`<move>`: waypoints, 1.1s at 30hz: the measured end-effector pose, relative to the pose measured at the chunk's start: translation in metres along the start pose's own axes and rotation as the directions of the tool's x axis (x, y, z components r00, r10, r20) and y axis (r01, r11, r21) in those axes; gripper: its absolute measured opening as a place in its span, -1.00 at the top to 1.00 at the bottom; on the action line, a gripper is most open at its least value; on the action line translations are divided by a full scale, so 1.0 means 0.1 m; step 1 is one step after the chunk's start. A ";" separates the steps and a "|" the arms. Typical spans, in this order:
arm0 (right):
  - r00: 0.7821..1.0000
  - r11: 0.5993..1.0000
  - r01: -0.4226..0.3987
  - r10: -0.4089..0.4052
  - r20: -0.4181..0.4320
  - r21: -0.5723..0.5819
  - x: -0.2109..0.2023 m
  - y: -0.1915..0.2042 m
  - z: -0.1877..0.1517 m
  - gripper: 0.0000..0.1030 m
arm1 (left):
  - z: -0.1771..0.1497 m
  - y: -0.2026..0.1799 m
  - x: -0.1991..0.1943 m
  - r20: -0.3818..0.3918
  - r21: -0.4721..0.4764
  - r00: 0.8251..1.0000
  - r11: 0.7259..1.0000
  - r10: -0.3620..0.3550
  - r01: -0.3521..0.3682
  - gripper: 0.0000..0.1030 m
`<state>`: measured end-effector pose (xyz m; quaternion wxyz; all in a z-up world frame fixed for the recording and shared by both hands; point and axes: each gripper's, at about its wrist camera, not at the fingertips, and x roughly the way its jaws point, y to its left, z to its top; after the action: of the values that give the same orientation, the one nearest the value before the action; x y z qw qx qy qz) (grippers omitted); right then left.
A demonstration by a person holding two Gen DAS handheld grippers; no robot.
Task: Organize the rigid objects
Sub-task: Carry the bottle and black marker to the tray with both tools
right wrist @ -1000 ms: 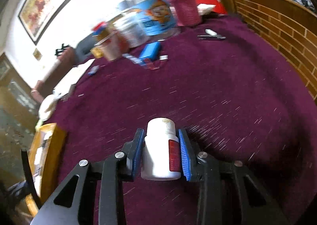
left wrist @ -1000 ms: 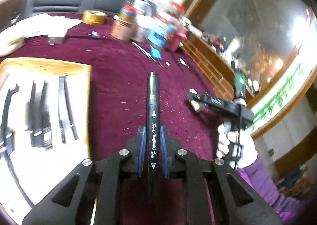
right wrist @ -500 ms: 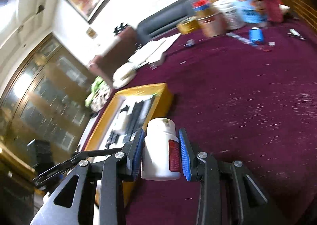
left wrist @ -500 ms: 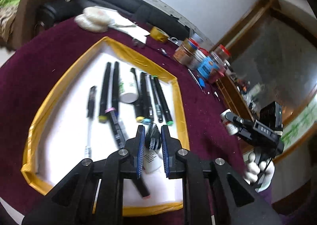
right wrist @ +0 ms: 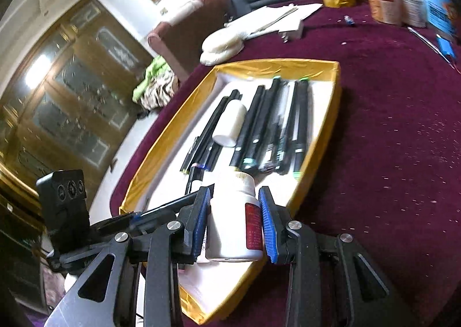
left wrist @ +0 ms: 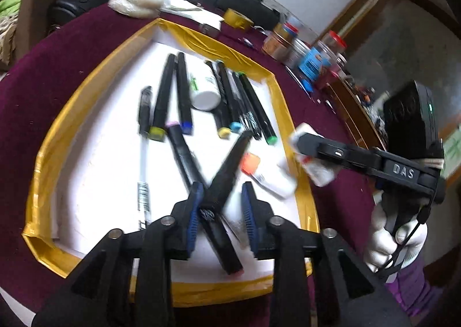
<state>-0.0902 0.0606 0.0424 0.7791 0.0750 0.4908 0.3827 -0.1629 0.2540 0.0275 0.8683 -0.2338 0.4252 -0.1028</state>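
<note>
You swung both grippers over the tray (left wrist: 161, 38) | left gripper (left wrist: 220, 211) just parted; marker (left wrist: 227, 171) lay loose between, tip toward 1 o'clock | right gripper (right wrist: 234, 223) clamped the white bottle (right wrist: 234, 220)

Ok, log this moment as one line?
left gripper: fingers just opened, black marker loose between them | right gripper: shut on white bottle | both over yellow-rimmed tray

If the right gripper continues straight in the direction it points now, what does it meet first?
Probably the white floor of the yellow-rimmed tray, then the row of black marker pens lying there. The right gripper, shut on a white plastic bottle, tilts down over the near rim; depth is unclear.
</note>
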 end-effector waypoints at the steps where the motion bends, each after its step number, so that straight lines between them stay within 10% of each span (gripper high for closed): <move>1: 1.000 1.000 0.006 -0.006 -0.012 -0.013 0.06 0.05 0.00 0.40 | -0.01 0.00 -0.03 0.005 0.005 1.000 1.000 -0.008 0.008 0.35; 15: 0.984 0.997 0.043 -0.053 -0.171 -0.064 0.57 0.32 -0.07 0.40 | 0.13 0.42 -0.53 0.209 -0.105 0.978 0.994 -0.018 0.041 0.02; 24: 0.972 0.977 0.200 -0.208 -0.110 -0.074 0.73 0.27 0.20 0.40 | 0.11 0.45 -0.56 0.223 -0.100 0.974 0.994 -0.025 0.048 -0.05; 33: 0.981 0.981 0.190 -0.191 -0.040 -0.024 0.55 0.28 0.23 0.30 | 0.10 0.51 -0.57 0.238 -0.116 0.971 0.993 -0.004 0.033 -0.16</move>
<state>-0.0741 0.1233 0.0286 0.8024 0.0119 0.5082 0.3126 -0.1912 0.3230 0.0478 0.8964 -0.2998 0.3214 -0.0566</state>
